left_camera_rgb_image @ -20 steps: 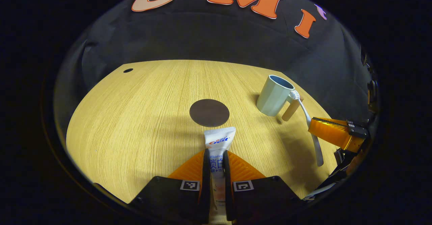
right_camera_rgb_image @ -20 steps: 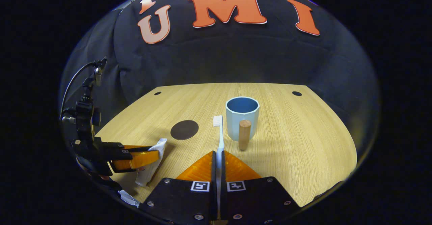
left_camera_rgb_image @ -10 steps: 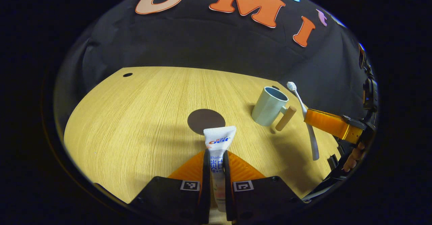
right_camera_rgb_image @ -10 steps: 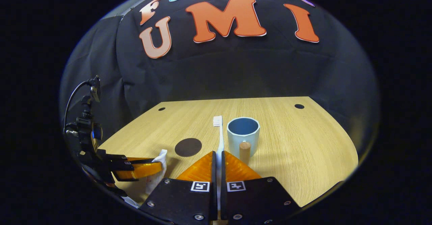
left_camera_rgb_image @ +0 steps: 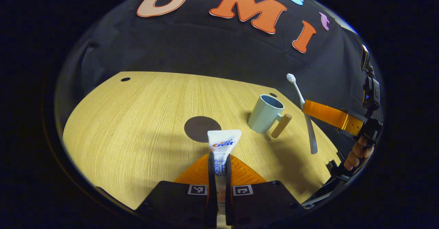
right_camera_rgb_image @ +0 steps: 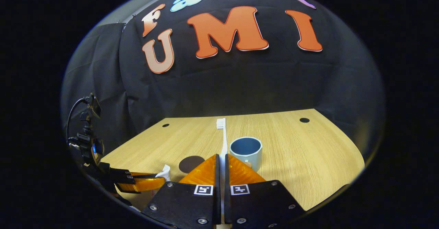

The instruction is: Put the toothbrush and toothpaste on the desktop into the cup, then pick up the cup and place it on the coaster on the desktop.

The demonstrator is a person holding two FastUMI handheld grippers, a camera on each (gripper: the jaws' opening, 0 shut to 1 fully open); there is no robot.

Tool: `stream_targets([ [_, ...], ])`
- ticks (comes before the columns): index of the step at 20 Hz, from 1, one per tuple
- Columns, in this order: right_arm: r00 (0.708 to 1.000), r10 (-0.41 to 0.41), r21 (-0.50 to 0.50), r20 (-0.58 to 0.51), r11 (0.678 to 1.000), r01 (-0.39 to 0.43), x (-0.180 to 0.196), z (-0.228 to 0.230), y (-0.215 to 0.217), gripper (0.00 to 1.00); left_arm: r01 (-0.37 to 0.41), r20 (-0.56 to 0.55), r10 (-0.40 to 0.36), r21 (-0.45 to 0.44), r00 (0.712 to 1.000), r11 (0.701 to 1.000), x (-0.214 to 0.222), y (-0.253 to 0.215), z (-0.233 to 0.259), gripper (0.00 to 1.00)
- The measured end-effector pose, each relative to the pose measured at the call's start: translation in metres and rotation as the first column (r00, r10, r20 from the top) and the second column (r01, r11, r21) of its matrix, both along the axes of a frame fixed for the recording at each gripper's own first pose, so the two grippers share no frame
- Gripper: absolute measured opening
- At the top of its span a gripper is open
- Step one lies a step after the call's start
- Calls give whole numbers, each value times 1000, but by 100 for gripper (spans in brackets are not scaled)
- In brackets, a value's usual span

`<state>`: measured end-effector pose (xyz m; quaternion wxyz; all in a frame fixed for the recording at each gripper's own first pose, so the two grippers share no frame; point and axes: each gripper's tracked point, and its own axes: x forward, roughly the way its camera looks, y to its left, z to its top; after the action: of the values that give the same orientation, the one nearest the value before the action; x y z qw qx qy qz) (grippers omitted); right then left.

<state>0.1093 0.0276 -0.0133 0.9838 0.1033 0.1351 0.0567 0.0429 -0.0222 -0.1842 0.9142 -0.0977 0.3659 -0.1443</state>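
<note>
A: Toothbrush (right_camera_rgb_image: 223,143) first, where is it?
B: Clamped by its handle between the closed fingers of the right gripper (right_camera_rgb_image: 221,163); it is lifted off the table, bristle head up and forward; in the left gripper view it stands just to the right of the cup (left_camera_rgb_image: 264,114)

A: And the toothpaste (left_camera_rgb_image: 221,150)?
B: Pinched between both fingers of the left gripper (left_camera_rgb_image: 219,169); the flat crimped end sticks out ahead, above the wooden desktop (left_camera_rgb_image: 137,119)

A: Where are the cup and the coaster (left_camera_rgb_image: 202,128)?
B: The pale blue cup sits upright on the desktop, open and empty, its wooden handle (left_camera_rgb_image: 281,126) pointing toward the right gripper; the dark round coaster lies flat to the cup's left, apart from it, just beyond the toothpaste's end

A: Anyone visible?
B: A hand (left_camera_rgb_image: 356,151) grips the right gripper at the edge of the left gripper view
</note>
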Motion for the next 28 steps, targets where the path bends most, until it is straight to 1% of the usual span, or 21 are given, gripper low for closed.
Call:
stream_targets([
  [1, 1000, -1, -1, 23, 1000, 2, 3, 5, -1, 4, -3, 9, 3, -7, 1000, 1000, 1, 1, 3, 12],
  [5, 989, -13, 5, 147, 1000, 12, 18, 37, -6, 4, -19, 56, 20, -20, 998, 1000, 1, 9, 23, 13],
  [8, 973, -17, 25, 230, 1000, 12, 28, 56, -8, 4, -24, 85, 27, -33, 996, 999, 4, 10, 37, 13],
  [11, 957, -26, 37, 289, 999, 16, 37, 67, -10, 4, -31, 118, 35, -35, 992, 999, 7, 14, 49, 12],
  [14, 944, -57, 45, 326, 998, 45, 49, 72, -19, 4, -35, 144, 40, -42, 989, 999, 11, 15, 56, 12],
  [16, 929, -73, 56, 364, 997, 56, 55, 79, -23, 4, -41, 168, 48, -42, 985, 998, 13, 17, 62, 12],
  [18, 918, -74, 60, 391, 997, 55, 65, 80, -26, 4, -46, 186, 53, -43, 981, 998, 14, 19, 68, 13],
  [20, 912, -69, 59, 403, 997, 49, 74, 78, -28, 4, -48, 203, 56, -47, 978, 998, 15, 19, 73, 12],
  [23, 903, -86, 71, 421, 996, 61, 89, 76, -37, 4, -48, 244, 57, -40, 968, 998, 22, 20, 87, 12],
  [26, 887, -99, 72, 451, 995, 75, 102, 76, -46, 4, -43, 270, 51, -35, 961, 998, 13, 19, 92, 12],
  [28, 882, -95, 66, 462, 995, 72, 109, 73, -49, 4, -37, 284, 45, -33, 958, 999, 10, 18, 99, 12],
])
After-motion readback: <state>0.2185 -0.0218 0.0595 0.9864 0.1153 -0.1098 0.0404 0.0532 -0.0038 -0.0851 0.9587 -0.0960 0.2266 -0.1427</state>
